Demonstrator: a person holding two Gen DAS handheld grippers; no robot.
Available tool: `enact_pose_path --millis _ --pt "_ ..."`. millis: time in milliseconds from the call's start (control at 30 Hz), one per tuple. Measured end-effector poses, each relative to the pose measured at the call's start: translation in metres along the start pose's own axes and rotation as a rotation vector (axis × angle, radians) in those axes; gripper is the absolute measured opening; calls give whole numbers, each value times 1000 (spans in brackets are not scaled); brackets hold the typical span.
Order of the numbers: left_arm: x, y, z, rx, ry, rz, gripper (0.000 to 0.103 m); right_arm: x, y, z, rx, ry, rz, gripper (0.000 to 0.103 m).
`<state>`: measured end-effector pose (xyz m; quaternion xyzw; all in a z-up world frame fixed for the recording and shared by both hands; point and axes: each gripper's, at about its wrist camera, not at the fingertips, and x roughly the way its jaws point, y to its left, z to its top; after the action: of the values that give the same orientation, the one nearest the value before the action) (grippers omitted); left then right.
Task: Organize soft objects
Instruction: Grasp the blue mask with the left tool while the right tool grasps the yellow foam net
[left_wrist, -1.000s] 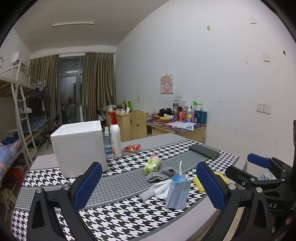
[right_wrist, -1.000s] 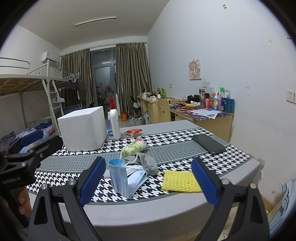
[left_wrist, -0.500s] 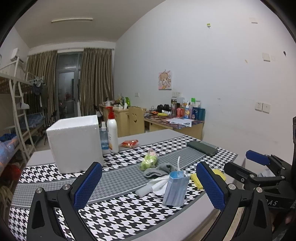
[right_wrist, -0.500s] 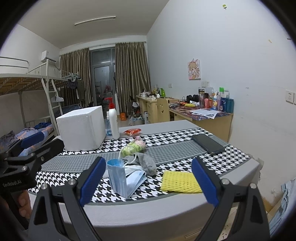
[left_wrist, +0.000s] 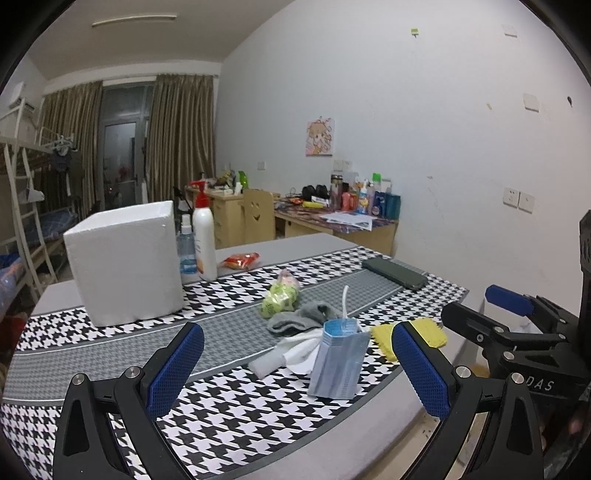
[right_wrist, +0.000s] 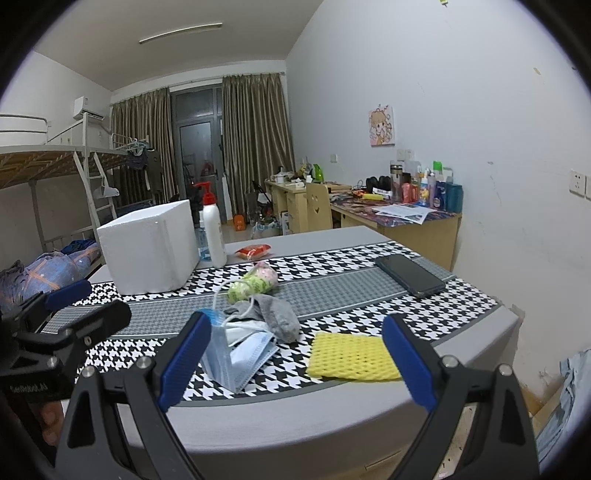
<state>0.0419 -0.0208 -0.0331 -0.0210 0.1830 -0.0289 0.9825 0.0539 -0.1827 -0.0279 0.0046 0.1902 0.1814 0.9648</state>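
Observation:
A pile of soft things lies on the houndstooth table runner: blue face masks, a grey sock, a green and pink soft toy and a yellow foam net. A white foam box stands at the back left. My left gripper is open and empty, just in front of the masks. My right gripper is open and empty, near the table's front edge, between the masks and the yellow net.
A white pump bottle and a small clear bottle stand beside the box. A red snack packet lies behind the pile. A black phone lies at the right. A bunk bed and cluttered desks stand behind.
The left gripper has drifted slightly, so the table scene has shifted a little left in its view. The right gripper has barely moved. Both stay open.

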Motion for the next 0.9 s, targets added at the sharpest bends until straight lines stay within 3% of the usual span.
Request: enact_pose_path --millis 900 --pt "68 -19 -22 -15 196 -47 102 45 -36 -21 38 143 -53 96"
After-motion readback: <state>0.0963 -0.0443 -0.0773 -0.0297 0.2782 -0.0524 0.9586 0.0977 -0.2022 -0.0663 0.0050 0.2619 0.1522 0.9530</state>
